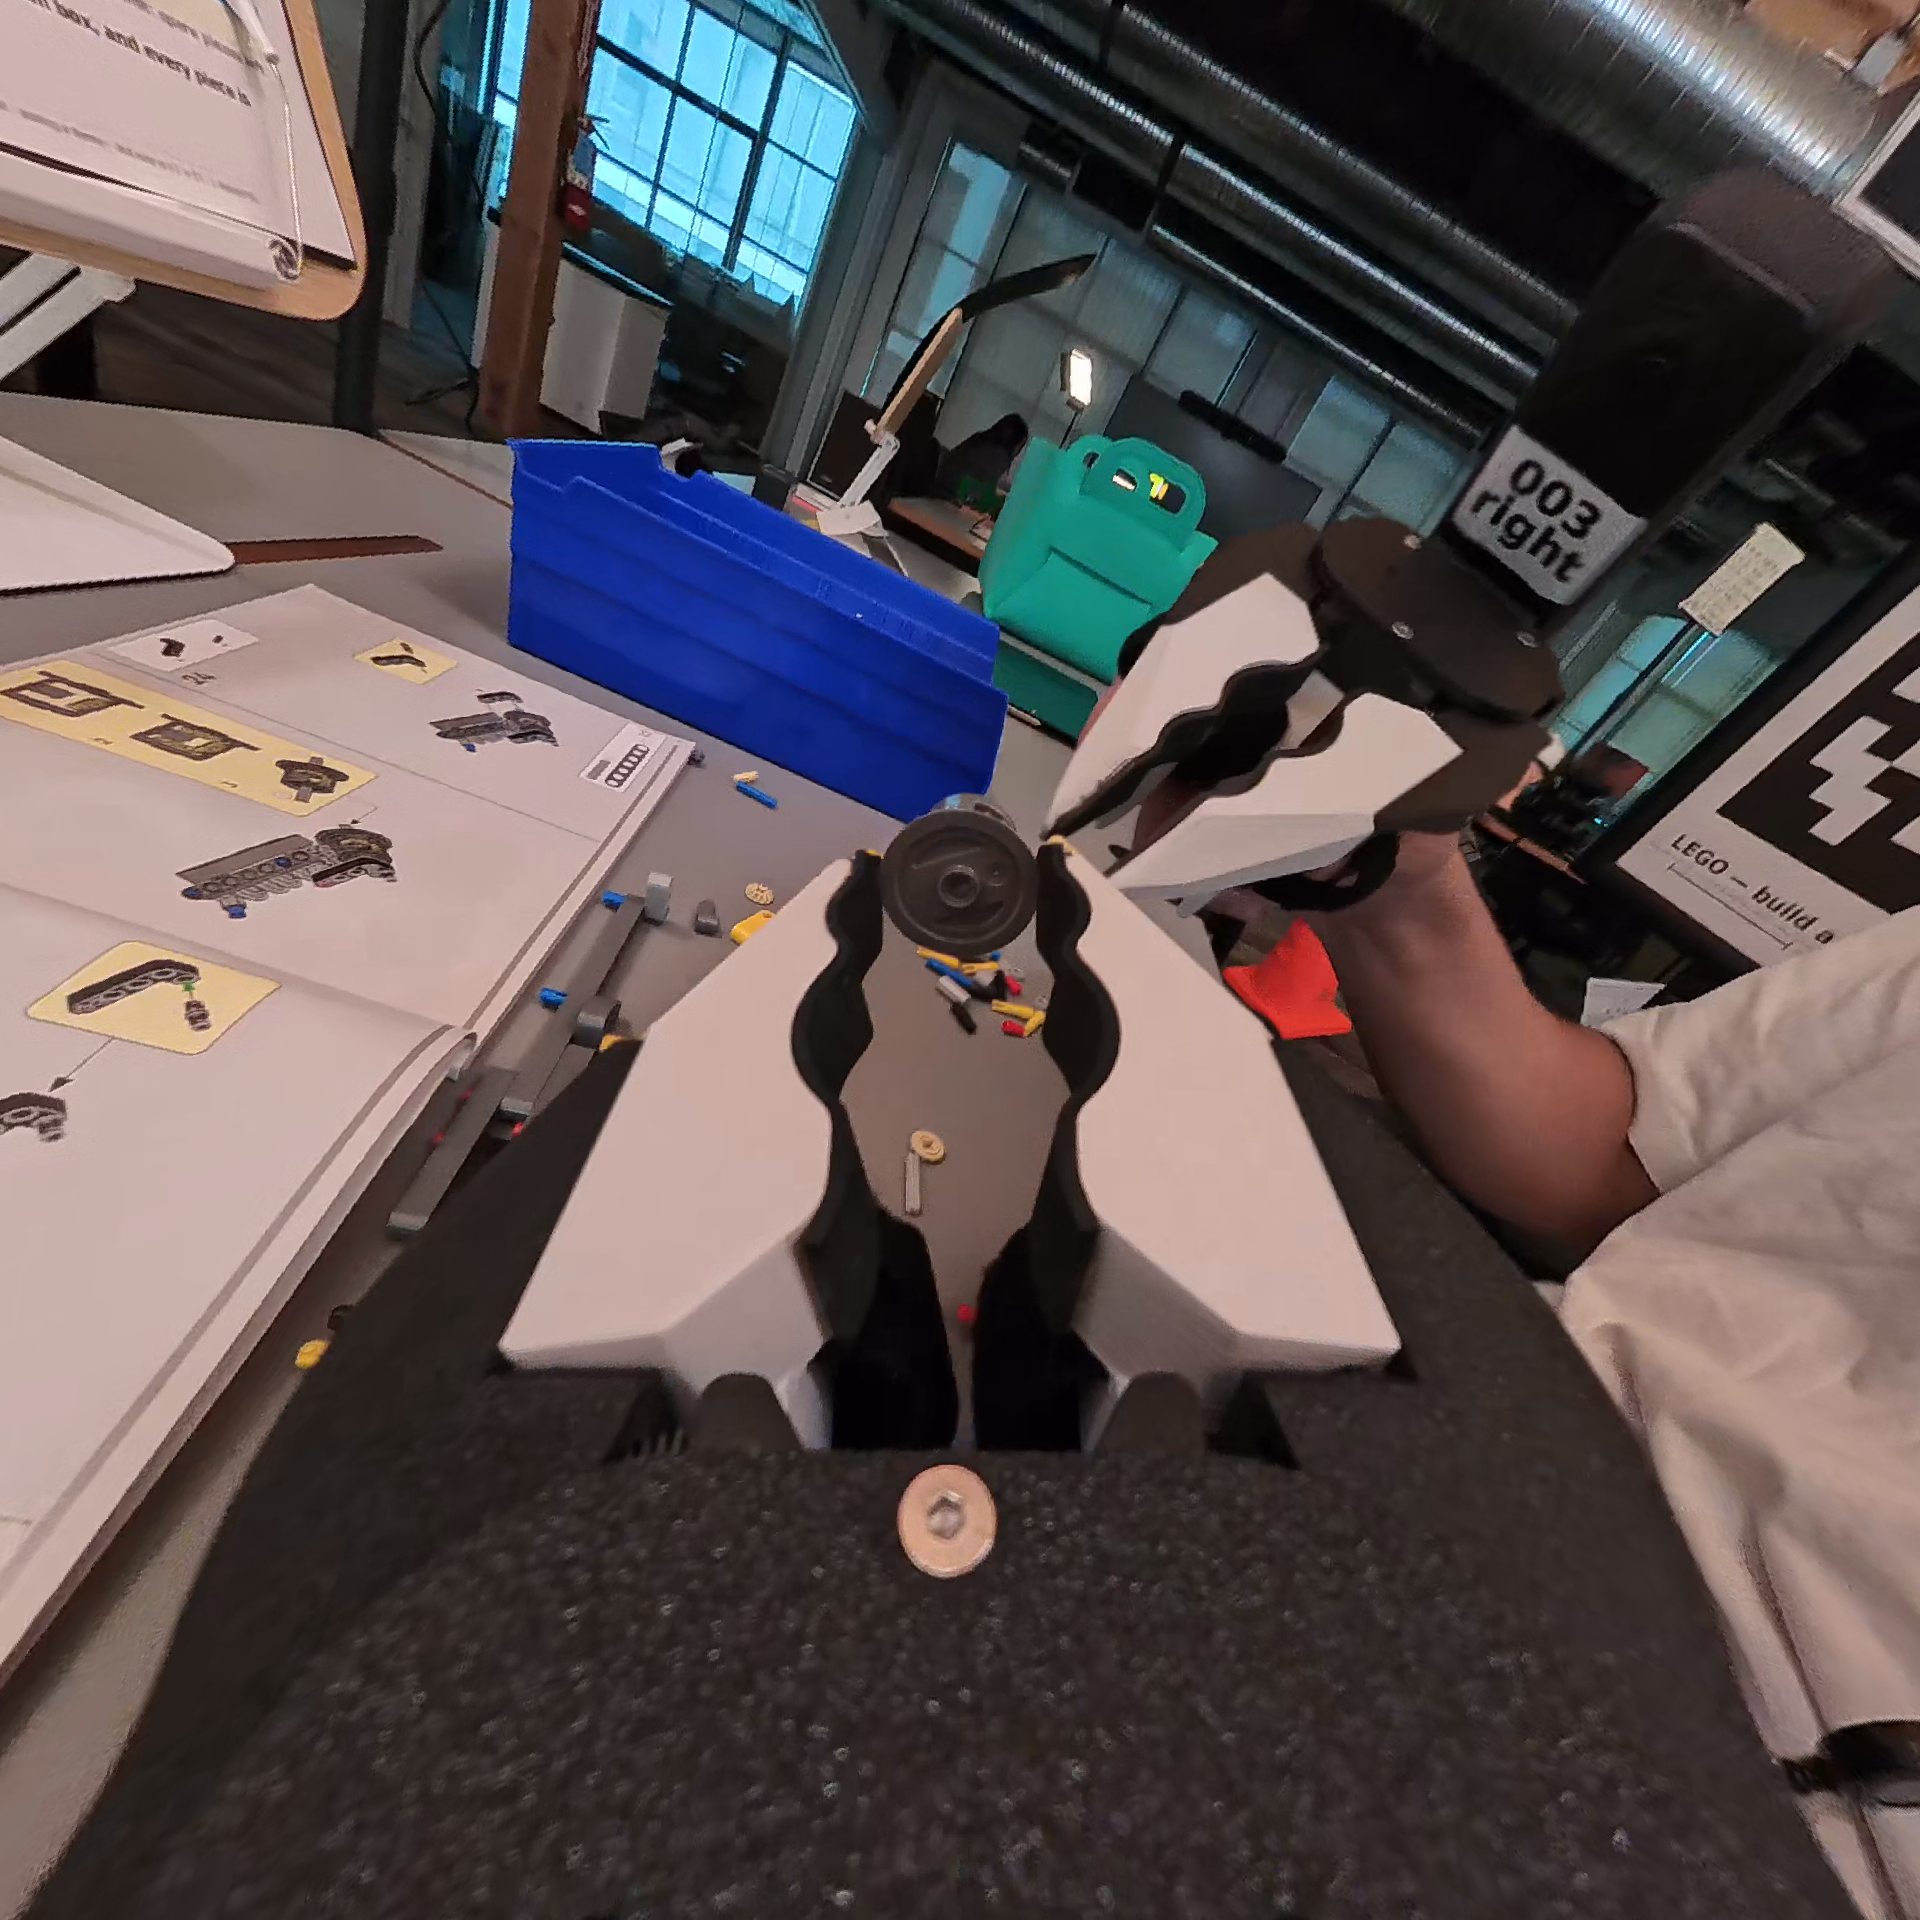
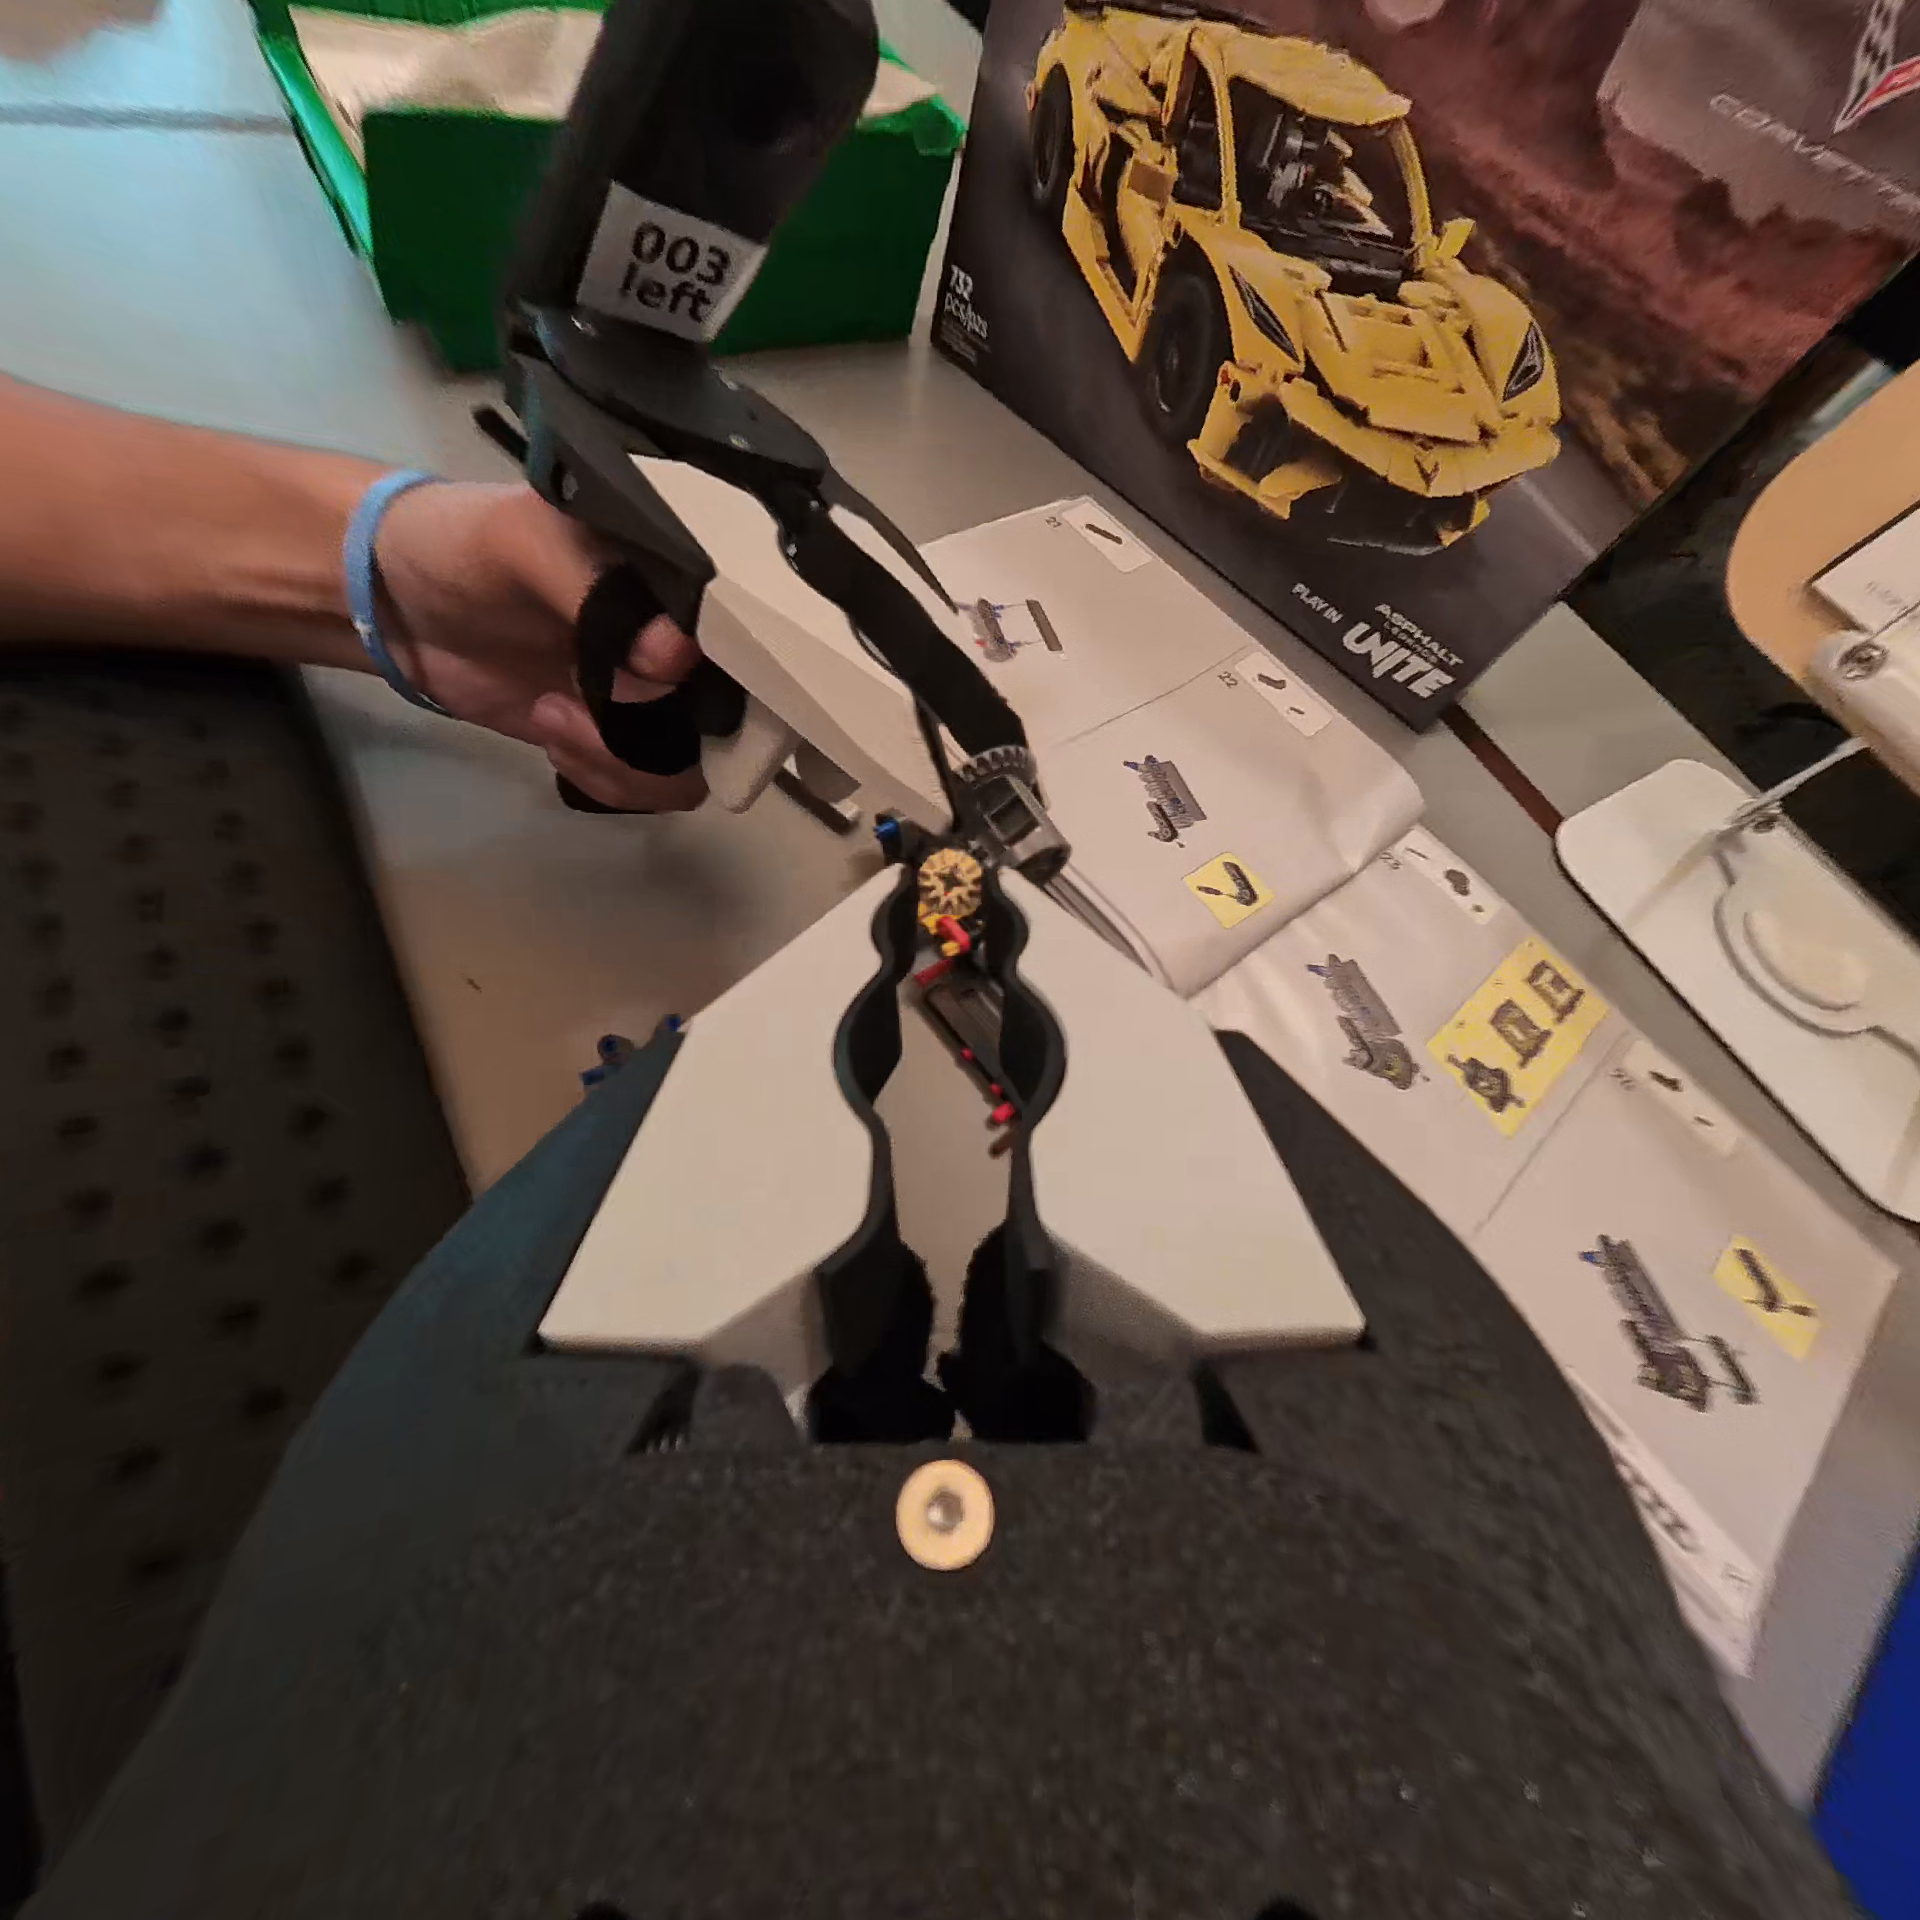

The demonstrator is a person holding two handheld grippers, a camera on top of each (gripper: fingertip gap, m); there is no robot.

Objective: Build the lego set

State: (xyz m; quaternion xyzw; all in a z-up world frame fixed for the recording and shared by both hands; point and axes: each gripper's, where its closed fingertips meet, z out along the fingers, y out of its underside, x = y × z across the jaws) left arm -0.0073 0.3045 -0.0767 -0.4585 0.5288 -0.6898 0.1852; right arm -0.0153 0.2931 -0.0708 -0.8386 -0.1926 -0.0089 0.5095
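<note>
Across the grey desk (image 1: 312, 478) my open instruction booklet (image 1: 260, 935) lies near the blue plastic bin (image 1: 727, 634). My left gripper (image 1: 956, 883) pinches a dark grey round geared lego piece (image 1: 958, 881) above scattered small pieces (image 1: 977, 987). My right gripper (image 2: 951, 894) clamps a small yellow lego gear (image 2: 951, 881), just beside it.
</note>
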